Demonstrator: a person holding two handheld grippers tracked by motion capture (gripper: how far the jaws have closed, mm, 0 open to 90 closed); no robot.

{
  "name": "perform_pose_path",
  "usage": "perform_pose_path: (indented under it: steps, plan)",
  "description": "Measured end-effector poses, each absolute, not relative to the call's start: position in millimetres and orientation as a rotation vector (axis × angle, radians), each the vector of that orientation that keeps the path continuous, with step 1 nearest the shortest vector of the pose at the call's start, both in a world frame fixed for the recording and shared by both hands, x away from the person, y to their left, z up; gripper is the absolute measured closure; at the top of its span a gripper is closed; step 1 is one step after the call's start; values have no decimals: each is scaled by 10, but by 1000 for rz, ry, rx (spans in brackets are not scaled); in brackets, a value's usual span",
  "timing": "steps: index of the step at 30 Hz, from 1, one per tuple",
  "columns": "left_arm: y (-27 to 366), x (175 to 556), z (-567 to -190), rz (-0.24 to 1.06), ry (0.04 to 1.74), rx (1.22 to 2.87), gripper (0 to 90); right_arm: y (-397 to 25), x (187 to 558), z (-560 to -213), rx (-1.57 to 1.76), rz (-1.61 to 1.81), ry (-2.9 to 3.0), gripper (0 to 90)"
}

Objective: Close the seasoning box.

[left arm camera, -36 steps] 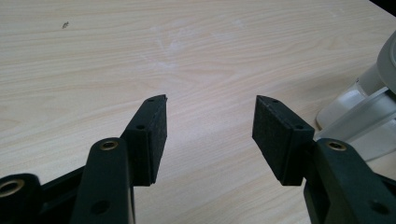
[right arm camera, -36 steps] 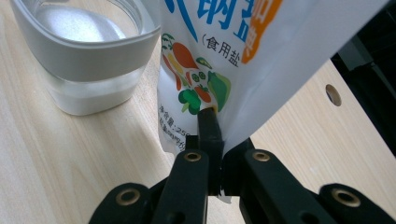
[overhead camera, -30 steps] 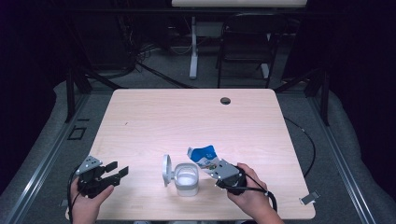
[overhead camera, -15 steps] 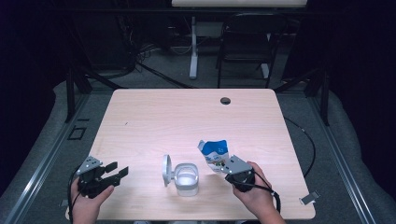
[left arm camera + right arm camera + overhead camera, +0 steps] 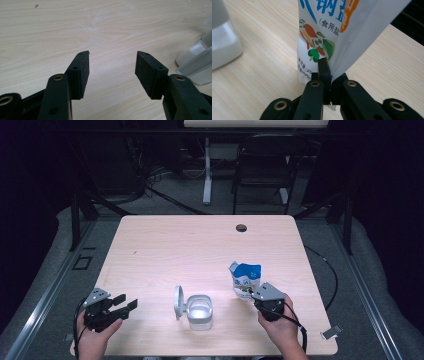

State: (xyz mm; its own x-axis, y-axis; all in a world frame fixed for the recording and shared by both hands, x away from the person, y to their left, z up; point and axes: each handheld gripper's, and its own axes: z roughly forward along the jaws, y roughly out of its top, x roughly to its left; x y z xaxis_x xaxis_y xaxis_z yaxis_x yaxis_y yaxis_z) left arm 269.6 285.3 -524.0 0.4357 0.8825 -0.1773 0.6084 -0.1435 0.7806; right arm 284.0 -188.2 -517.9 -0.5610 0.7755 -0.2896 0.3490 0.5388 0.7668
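- Holding a salt pouch [image 5: 245,279] by its bottom edge is the fiddly bit here, so keep the right gripper [image 5: 253,294] clamped hard on the pinched film and don't let the bag swing.
- The right gripper view has both jaws pressed together on the pouch's [image 5: 337,35] lower seam, with a thin fold of white film squeezed between them. It looks like a decent grip, but it's a narrow bite on slippery plastic.
- My guess at the step: carrying the pouch over to the white flip-lid container [image 5: 199,309] to tip the salt in. If so, I'd go slowly and keep the torn top pointing up until it's right over the opening.
- The container sits on the desk [image 5: 200,250] near the front edge, between the two hands, with its round lid [image 5: 178,302] hinged open to the left. The pouch is just to its right, apart from it, near the desk's front right.
- The left gripper [image 5: 125,303] is at the front left of the desk, jaws wide apart with nothing in them. The left gripper view has the container's [image 5: 197,62] corner off to the side. I'd bring that one in to steady the container before pouring, since it looks light enough to scoot.
- How the pouch looks: white film with a blue patch up top, blue and orange Chinese lettering, and a little cluster of veggies printed low down (broccoli, something red). It's crumpled and floppy, standing roughly upright, and the top looks ragged.
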Motion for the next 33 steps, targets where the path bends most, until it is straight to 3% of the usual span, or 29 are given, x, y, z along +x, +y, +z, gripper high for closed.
perform_pose_path:
  steps: [27, 31, 33]
  plan:
    - [2809, 2701, -5289, 412, 1275, 1868, 456, -2145, 2851, -5495, 1055, 943, 2040, 870]
    - [2802, 2703, -5291, 410, 1271, 1875, 456, -2152, 2829, -5499, 1049, 954, 2044, 813]
    - [2800, 2703, -5288, 409, 1270, 1876, 455, -2156, 2825, -5508, 1051, 958, 2056, 731]
